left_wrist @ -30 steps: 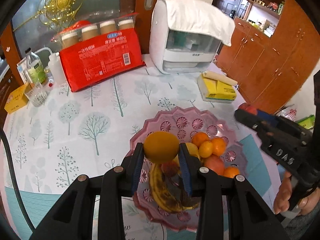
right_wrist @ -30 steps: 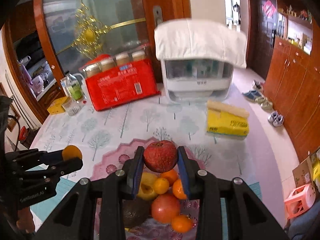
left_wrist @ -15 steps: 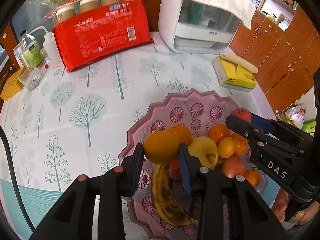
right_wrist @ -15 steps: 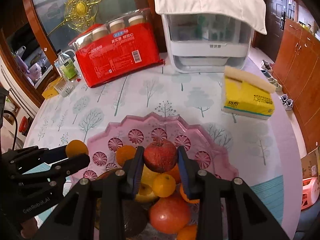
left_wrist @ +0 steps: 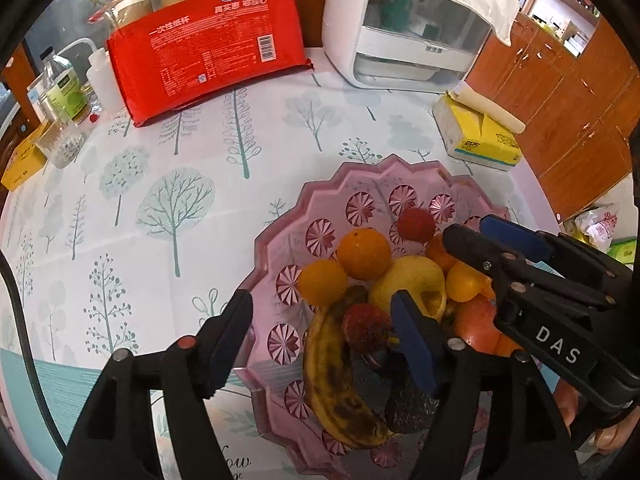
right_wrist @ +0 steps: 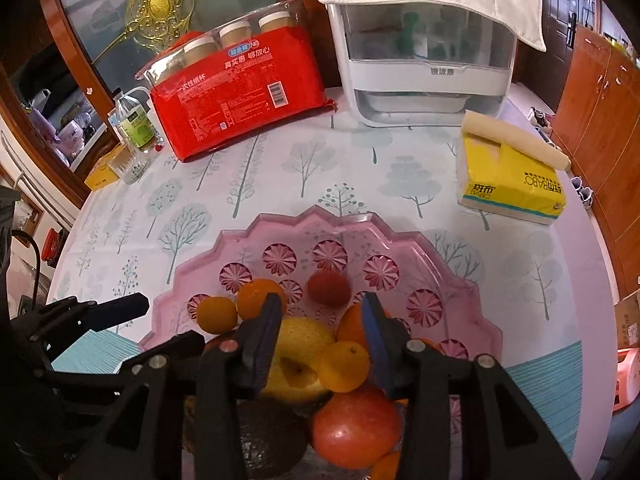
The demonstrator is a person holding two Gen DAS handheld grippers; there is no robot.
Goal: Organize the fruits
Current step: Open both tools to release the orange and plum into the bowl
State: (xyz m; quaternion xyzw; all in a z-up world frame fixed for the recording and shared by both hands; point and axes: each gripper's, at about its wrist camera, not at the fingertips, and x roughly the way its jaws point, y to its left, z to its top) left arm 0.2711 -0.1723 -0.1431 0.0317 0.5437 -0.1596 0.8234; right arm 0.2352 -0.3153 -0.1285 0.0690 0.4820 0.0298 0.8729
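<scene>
A pink scalloped plate point(left_wrist: 280, 216) point(right_wrist: 304, 216) holds a spotted banana point(left_wrist: 332, 380), a yellow fruit point(left_wrist: 408, 280), oranges, a dark avocado point(left_wrist: 404, 408) and a red-orange fruit point(right_wrist: 356, 428). My left gripper point(left_wrist: 320, 300) hovers over the plate's near left side. Its jaws are opening, and a small orange point(left_wrist: 322, 282) point(right_wrist: 218, 314) lies on the plate just ahead of the fingertips, untouched. My right gripper point(right_wrist: 321, 300) point(left_wrist: 480, 240) is over the fruit pile with its jaws opening. A dark red fruit point(right_wrist: 329, 288) point(left_wrist: 416, 224) rests on the plate just beyond its tips, free of the pads.
On the tree-print tablecloth behind the plate stand a red pack of paper cups point(left_wrist: 208, 52), a white appliance point(left_wrist: 404, 40) and a yellow tissue pack point(left_wrist: 476, 136). A glass point(left_wrist: 60, 144) and bottles are at far left. The table edge runs along the right.
Both grippers sank toward the plate, then opened. The left let go of the orange and the right let go of the dark red fruit. Both fruits now lie on the plate.
</scene>
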